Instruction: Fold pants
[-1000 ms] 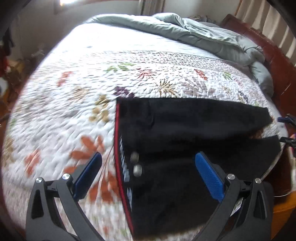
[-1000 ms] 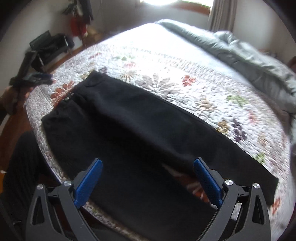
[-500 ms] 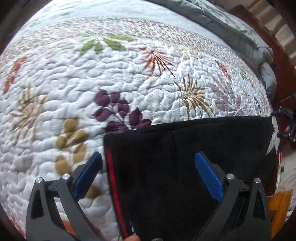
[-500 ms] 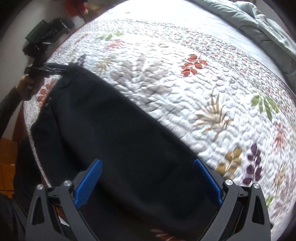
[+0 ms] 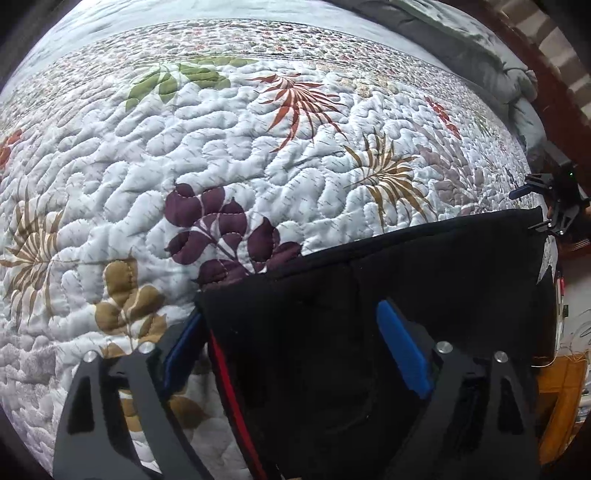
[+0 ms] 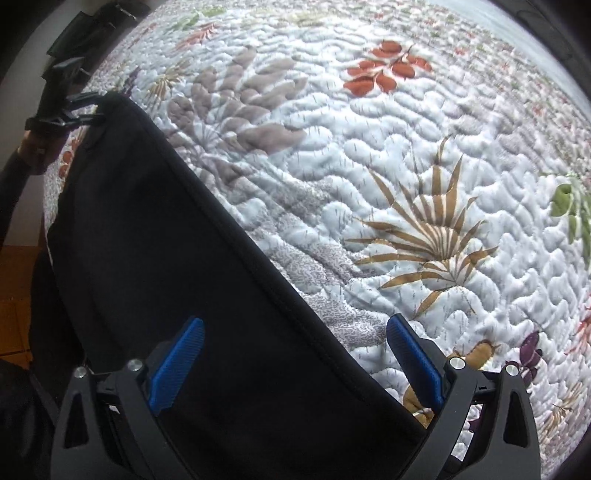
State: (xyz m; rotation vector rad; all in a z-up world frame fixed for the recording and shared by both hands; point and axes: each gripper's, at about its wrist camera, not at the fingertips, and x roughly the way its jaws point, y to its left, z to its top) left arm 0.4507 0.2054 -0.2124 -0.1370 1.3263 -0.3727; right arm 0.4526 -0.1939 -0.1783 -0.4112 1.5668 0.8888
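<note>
Black pants lie flat on the floral quilt, with a red stripe along the waistband edge. My left gripper hangs low over the waist's far corner. Its jaws are closing with that corner between them, and the pads do not press on it. In the right wrist view the pants run diagonally. My right gripper stands open astride the far edge of the leg near its end. Each gripper shows small in the other's view: the right gripper and the left gripper, the latter held by a hand.
A grey duvet is bunched at the back of the bed beside a dark wooden headboard. Orange floor shows past the bed's near edge. A dark sleeve rises at the left of the right wrist view.
Both grippers came down close to the bed and onto the far edge of the pants. The left jaws narrowed around the waist corner. The right jaws stayed wide.
</note>
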